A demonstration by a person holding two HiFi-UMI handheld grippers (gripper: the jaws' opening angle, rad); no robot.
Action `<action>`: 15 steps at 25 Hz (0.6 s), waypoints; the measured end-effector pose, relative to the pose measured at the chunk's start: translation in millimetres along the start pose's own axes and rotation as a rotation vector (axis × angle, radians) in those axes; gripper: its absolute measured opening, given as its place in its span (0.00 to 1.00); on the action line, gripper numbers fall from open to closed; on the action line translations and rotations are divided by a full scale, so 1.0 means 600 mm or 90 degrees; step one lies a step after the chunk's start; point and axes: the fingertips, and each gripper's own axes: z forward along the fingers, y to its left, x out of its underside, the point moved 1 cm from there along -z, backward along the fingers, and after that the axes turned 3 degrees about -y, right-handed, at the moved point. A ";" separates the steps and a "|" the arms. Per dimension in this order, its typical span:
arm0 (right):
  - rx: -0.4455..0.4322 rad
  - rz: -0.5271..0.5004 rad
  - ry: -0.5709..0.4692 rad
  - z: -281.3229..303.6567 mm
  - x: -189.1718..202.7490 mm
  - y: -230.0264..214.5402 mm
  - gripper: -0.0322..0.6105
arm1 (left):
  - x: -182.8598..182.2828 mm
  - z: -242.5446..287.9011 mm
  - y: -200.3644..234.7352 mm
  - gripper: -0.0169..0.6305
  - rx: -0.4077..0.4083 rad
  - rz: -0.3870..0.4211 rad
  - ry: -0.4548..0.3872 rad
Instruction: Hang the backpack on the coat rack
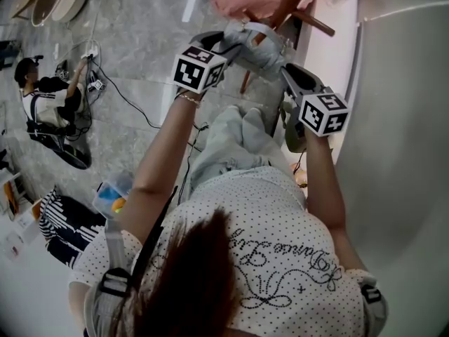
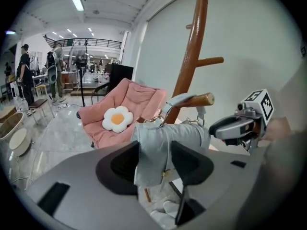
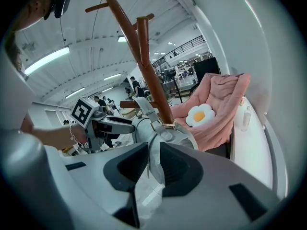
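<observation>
Left gripper point(image 2: 154, 164): my jaws are closed on the pale grey backpack point(image 2: 168, 137), with a fold of its fabric pinched between the pads.
Right gripper point(image 3: 153, 166): jaws narrow, gripping a thin flap of the same bag from its other side.
Backpack: right at both tools' tips, held up between them; its top strap point(image 2: 178, 98) lies over a wooden peg point(image 2: 200, 99).
Coat rack point(image 2: 193, 56): just behind the bag, its brown trunk rises past my jaws with pegs branching off.
Pink chair point(image 2: 136, 102): beyond the rack, ahead-left of the left gripper, with a white flower cushion point(image 2: 117, 119) lying on it.
People point(image 2: 23, 71): far off to the left, standing in the hall.
</observation>
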 end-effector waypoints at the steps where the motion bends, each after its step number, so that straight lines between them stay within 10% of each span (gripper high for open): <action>1: 0.004 0.003 0.001 -0.001 0.002 -0.003 0.18 | 0.000 0.000 0.000 0.35 0.000 0.001 0.001; 15: 0.031 0.001 0.014 -0.003 0.012 -0.024 0.11 | -0.005 0.003 0.002 0.36 -0.020 0.025 0.028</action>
